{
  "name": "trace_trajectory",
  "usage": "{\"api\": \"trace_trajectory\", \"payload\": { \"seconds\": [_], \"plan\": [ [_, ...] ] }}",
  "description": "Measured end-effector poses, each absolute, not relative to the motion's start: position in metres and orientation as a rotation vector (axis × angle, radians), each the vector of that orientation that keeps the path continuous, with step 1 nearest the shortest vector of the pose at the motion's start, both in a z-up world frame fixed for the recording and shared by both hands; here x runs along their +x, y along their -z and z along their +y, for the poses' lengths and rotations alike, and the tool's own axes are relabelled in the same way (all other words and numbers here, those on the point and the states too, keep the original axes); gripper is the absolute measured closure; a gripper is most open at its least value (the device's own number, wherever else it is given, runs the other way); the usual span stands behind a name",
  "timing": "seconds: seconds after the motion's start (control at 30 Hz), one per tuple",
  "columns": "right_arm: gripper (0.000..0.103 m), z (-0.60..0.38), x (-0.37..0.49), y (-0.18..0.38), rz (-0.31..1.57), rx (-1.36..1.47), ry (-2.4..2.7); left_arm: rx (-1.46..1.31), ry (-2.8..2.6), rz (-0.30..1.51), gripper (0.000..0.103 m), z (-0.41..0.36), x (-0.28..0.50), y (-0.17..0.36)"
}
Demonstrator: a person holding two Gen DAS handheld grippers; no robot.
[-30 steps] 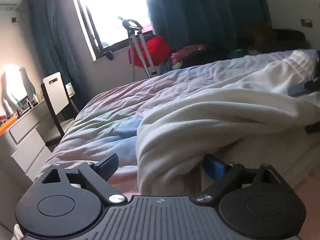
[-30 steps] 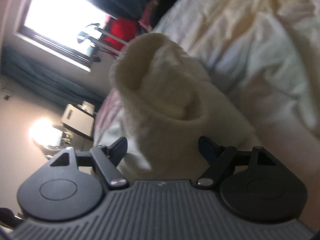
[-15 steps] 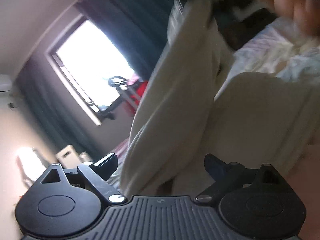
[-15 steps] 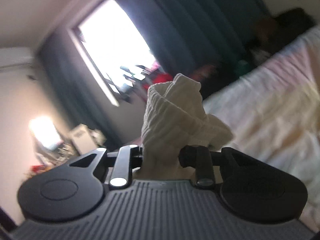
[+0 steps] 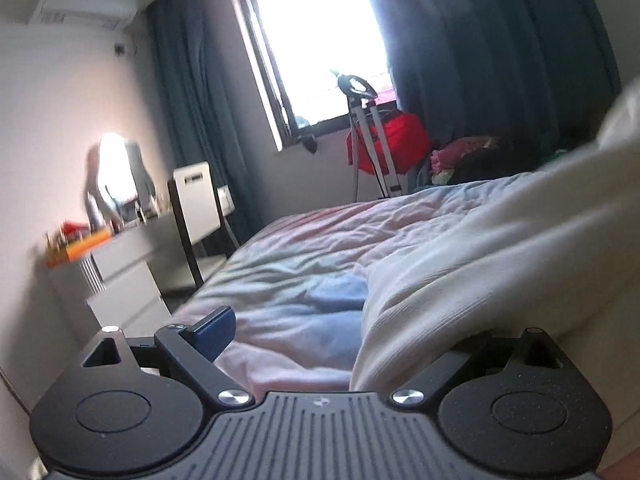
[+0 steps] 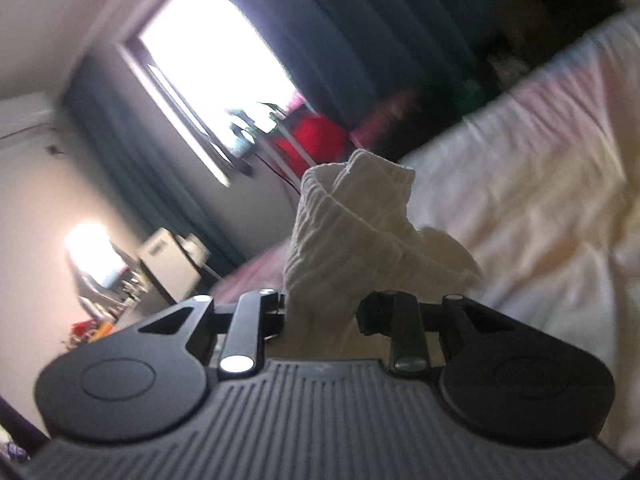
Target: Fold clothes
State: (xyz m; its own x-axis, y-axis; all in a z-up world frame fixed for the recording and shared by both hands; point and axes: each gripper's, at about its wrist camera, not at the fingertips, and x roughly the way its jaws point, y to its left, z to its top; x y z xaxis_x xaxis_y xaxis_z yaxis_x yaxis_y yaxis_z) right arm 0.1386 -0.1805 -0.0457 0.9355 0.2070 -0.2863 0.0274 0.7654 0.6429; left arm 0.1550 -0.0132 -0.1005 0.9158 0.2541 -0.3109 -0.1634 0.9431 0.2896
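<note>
— Where is the garment?
— The cream sweater (image 5: 480,264) sprawls over the bed (image 5: 320,248); its ribbed cuff (image 6: 344,240) is pinched in the right gripper (image 6: 320,312).
— And the left gripper (image 5: 344,332)?
— Jaws spread, cloth lying between them.

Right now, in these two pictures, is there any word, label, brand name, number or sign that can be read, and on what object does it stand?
None can be read.
Left gripper body: a small round emblem near its front edge, no letters legible.
Right gripper body: a faint mark at the same spot, too blurred to read.
Air conditioner: a small dark strip near its left end, too small to read.
Dresser: the things on top are too blurred.
</note>
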Motion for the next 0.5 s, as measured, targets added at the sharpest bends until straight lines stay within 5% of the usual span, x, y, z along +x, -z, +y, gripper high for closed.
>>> {"api": "trace_trajectory", "payload": {
  "seconds": [0.23,0.37,0.5],
  "plan": [
    [0.068,-0.184,0.124,0.079,0.451,0.709,0.017,0.194,-0.215,0.409,0.008,-0.022,0.124,0.103],
    [0.021,-0.182,0.119,0.099,0.52,0.681,0.152,0.022,-0.221,0.53,0.008,-0.003,0.127,0.11],
    [0.017,-0.188,0.121,0.117,0.568,0.755,0.143,-0.053,-0.221,0.577,0.007,0.009,0.128,0.111]
  ]
}}
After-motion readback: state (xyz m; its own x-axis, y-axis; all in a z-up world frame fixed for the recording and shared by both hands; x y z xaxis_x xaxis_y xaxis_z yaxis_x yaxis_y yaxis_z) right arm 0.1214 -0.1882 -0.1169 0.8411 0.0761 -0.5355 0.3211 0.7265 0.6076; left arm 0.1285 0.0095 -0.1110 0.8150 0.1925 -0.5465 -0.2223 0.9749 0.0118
